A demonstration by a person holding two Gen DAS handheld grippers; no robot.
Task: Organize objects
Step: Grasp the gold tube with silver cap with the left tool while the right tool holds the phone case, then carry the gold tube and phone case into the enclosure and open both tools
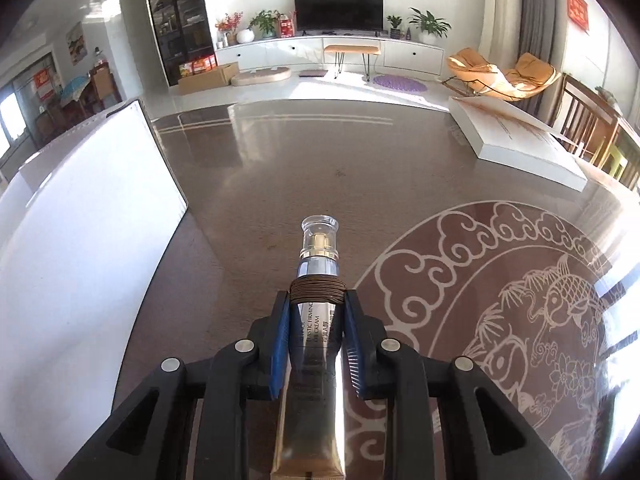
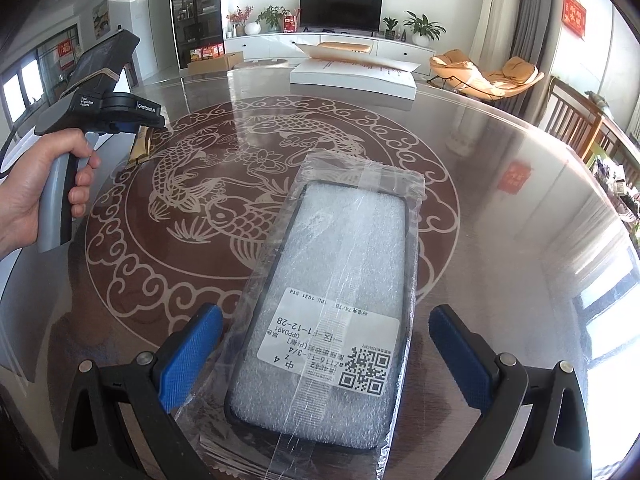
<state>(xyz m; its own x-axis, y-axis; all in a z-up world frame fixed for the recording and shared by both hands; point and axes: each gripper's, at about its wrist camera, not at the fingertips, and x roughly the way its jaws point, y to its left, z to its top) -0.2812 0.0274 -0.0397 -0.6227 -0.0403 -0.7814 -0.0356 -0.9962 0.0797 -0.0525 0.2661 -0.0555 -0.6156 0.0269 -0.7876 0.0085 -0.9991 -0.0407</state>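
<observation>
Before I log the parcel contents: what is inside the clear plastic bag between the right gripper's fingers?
The clear plastic bag holds a dark-rimmed phone case packed with white foam. A white label with a QR code covers part of it, and the case's back is hidden.

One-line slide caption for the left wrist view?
Left gripper shut on a gold cream tube, clear cap forward, above the patterned table.

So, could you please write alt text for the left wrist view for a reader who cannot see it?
The left hand-held gripper is shut on a gold cream tube with a clear cap, held above a glossy brown table. A white box is on the left, a flat white box far right, and a living room lies beyond.
</observation>
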